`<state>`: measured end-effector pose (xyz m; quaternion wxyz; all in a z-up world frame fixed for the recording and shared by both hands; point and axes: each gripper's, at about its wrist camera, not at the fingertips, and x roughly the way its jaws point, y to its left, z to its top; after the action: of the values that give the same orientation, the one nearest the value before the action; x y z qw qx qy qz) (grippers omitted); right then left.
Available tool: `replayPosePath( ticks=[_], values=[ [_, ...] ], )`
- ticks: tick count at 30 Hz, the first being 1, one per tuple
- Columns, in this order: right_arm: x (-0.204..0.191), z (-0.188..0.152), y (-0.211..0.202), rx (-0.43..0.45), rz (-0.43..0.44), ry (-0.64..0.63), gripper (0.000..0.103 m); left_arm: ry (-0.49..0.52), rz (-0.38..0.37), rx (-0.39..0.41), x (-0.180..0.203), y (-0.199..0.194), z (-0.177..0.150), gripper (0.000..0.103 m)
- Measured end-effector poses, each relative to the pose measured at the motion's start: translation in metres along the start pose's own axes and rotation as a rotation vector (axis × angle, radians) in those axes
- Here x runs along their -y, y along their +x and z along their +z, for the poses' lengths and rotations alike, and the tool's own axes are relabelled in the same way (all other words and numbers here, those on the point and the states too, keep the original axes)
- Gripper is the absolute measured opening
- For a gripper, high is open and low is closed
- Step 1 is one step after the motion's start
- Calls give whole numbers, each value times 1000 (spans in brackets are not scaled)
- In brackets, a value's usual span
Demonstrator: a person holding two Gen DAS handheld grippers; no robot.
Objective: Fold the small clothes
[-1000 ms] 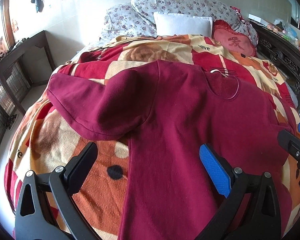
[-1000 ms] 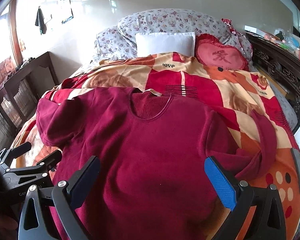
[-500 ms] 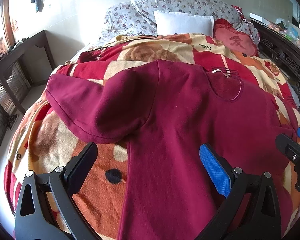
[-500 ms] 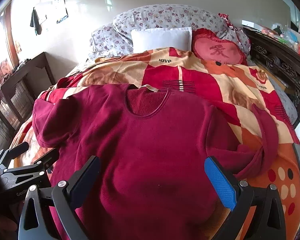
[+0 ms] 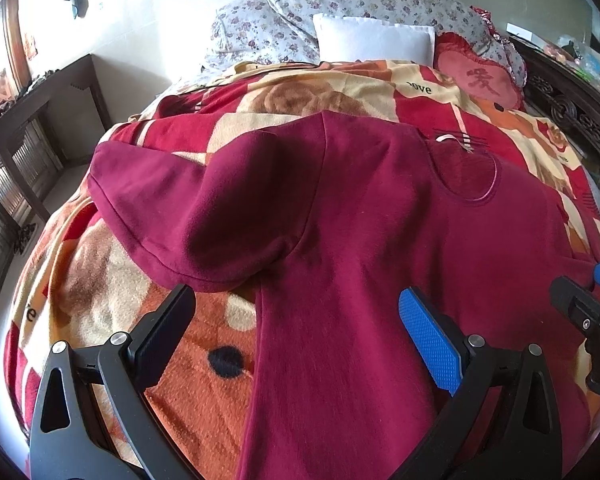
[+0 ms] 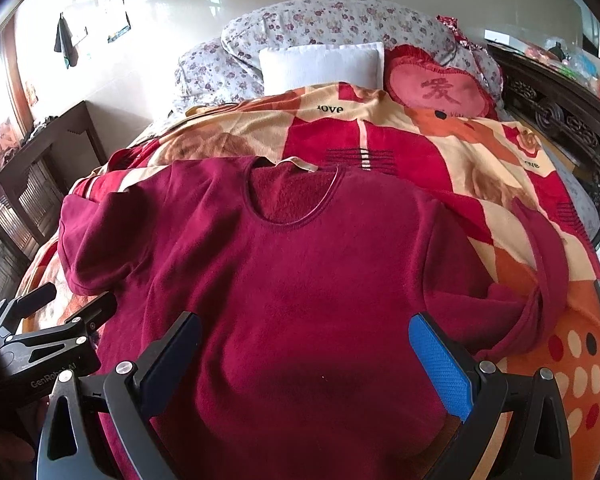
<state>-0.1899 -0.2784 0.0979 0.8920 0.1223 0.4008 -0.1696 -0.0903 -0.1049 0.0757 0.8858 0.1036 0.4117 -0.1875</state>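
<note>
A dark red sweater (image 6: 300,280) is spread front-up on a patterned blanket (image 6: 440,152), its round neckline toward twelve o'clock. In the left wrist view the sweater (image 5: 360,260) is seen with one sleeve (image 5: 180,216) lying bunched toward nine o'clock. In the right wrist view the other sleeve (image 6: 540,272) is seen curled and twisted toward three o'clock.

The left gripper (image 5: 296,336) is held released, its fingers spread wide above the sweater's side edge, one finger over the blanket and the blue-padded one over the cloth; nothing is grasped. The right gripper (image 6: 304,356) is likewise held released, its fingers spread above the lower body of the sweater. Contact with the cloth cannot be told for either.

The blanket covers a bed. At twelve o'clock a white pillow (image 6: 320,66) is propped against floral pillows (image 6: 332,20), with a red heart cushion (image 6: 440,90) just beside it toward one o'clock. A carved dark wooden frame (image 6: 560,120) is seen at two o'clock, and a dark wooden side table (image 6: 32,160) at nine o'clock against a pale tiled wall (image 6: 160,8).
</note>
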Motion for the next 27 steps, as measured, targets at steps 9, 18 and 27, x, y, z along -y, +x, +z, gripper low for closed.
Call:
replayPosePath(
  ticks=[9,18,27],
  values=[
    [-7,3,12,-19,10,-13,103,-20,-1,-10,-9,9,5,102],
    [-23,8,25,-32,21,-25,103,-48,2,-24,-21,20,10,102],
    [-36,12,38,-50,43,-46,103,-85,19,-24,-50,29,20,102]
  ],
)
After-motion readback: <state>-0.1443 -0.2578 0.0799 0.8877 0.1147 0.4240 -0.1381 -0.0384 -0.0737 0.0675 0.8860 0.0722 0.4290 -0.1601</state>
